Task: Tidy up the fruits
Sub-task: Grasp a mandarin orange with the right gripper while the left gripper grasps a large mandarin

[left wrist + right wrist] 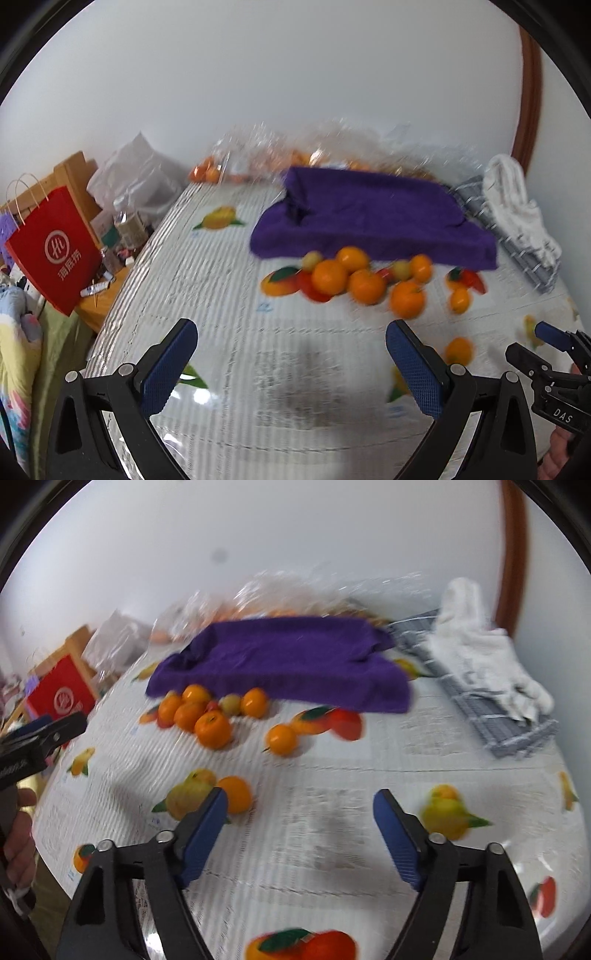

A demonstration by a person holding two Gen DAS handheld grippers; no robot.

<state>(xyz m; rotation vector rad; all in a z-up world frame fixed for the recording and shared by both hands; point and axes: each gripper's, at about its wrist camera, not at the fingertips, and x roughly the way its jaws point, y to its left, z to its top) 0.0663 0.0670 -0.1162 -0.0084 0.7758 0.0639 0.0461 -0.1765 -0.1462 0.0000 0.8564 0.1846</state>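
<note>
Barely begun, by the look of it: no fruit gathered into any container, none in either tool. Largest on the printed table cover (332, 849), the purple towel (280, 657), draped over something low and boxy toward the far side; possibly the destination, though what lies under it stays hidden. Behind the towel, crinkled clear plastic bags (280, 147) holding more orange fruit, blurred. Right of the towel, a grey checked cloth (480, 701) with a white rag (476, 635) on top, near the table's right edge. Against the towel's near hem, the main cluster of oranges (199, 716), touching one another, with two pale yellowish fruits among them; one stray orange (282, 740) just in front of the cluster, another loose orange (236, 794) nearer still, just outside the right gripper's left finger. Between towel and near edge, bare cover, ample room for approach; to the towel's left, the table curving off toward a red paper bag (55, 251) and clutter. Left gripper (291, 365) spread wide, empty. Right gripper (299, 834) spread too, nothing between its pads.
</note>
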